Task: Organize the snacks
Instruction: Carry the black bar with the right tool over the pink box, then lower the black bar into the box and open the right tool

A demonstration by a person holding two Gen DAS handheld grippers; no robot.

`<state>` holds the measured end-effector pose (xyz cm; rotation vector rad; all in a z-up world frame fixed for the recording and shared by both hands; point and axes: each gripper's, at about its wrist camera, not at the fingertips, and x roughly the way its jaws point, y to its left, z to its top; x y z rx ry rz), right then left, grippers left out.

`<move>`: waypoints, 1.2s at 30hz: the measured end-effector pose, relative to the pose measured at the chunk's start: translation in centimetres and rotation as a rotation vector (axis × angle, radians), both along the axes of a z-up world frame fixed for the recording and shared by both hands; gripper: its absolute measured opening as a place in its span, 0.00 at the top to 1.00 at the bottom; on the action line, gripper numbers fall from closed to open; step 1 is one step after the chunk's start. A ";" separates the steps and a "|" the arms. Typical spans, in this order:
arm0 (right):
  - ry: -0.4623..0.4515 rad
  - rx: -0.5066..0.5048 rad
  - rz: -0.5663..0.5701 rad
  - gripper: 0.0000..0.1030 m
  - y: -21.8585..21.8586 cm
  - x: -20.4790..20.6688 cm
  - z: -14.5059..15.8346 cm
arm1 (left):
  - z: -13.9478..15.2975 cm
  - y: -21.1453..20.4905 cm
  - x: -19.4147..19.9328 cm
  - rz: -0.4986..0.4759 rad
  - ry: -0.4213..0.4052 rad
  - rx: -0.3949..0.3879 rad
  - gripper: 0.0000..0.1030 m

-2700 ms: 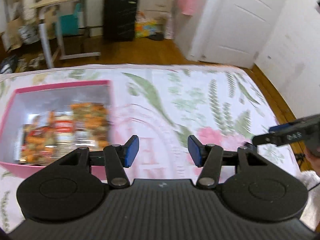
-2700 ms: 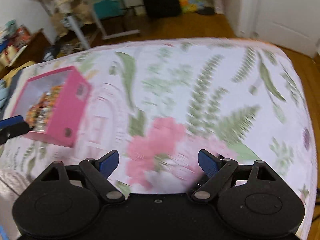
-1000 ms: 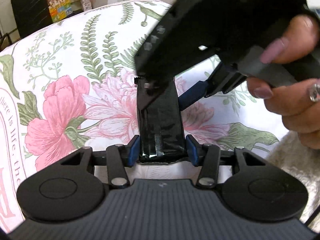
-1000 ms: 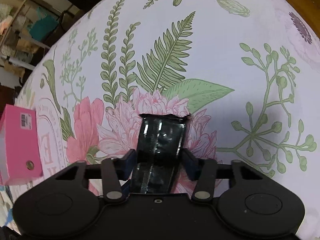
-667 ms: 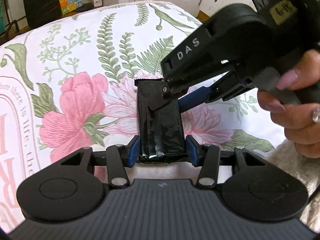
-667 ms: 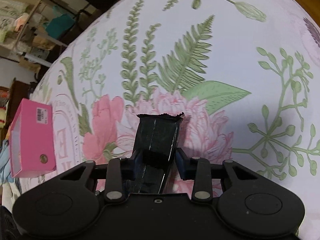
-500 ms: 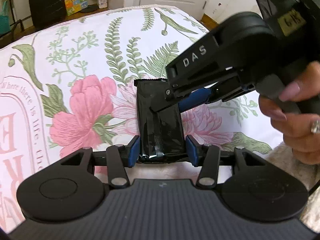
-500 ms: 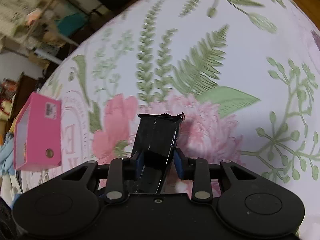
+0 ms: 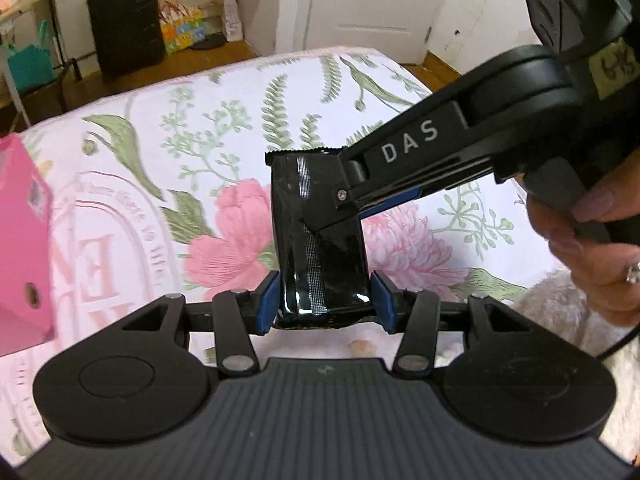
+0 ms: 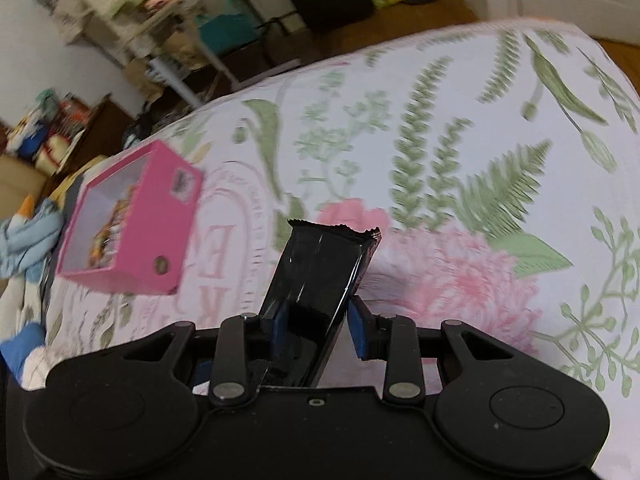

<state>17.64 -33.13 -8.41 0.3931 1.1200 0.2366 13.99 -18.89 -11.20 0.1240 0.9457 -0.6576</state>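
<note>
Glossily black snack wrapper (image 9: 320,240), crimped serrated end

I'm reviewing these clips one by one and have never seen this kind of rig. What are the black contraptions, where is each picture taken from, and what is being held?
There is no robot here: a person holds a hand-operated two-finger gripper in each hand, each with a camera looking along its fingers.

In the left camera's picture, the left gripper clamps the near end of a black snack wrapper, while the right gripper, held by a hand, reaches in from the right.

In the right camera's picture, the right gripper pinches the same wrapper.

Below lies a floral sheet, with a pink box of snacks on it.
</note>
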 end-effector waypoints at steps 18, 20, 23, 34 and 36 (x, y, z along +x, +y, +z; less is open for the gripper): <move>-0.132 0.083 0.263 0.63 15.1 4.2 4.5 | 5.3 16.6 0.1 0.191 -0.135 -0.030 0.54; -0.131 0.106 0.282 0.63 16.9 5.5 4.5 | 5.3 18.6 0.8 0.233 -0.145 -0.031 0.54; -0.134 0.118 0.314 0.63 19.7 7.3 4.4 | 5.1 21.3 1.7 0.287 -0.163 -0.027 0.54; -0.091 0.166 0.348 0.61 26.8 13.9 1.3 | 3.2 28.4 8.2 0.379 -0.098 0.018 0.54; -0.074 0.184 0.340 0.61 27.3 14.7 0.4 | 2.6 29.1 9.3 0.383 -0.079 0.030 0.54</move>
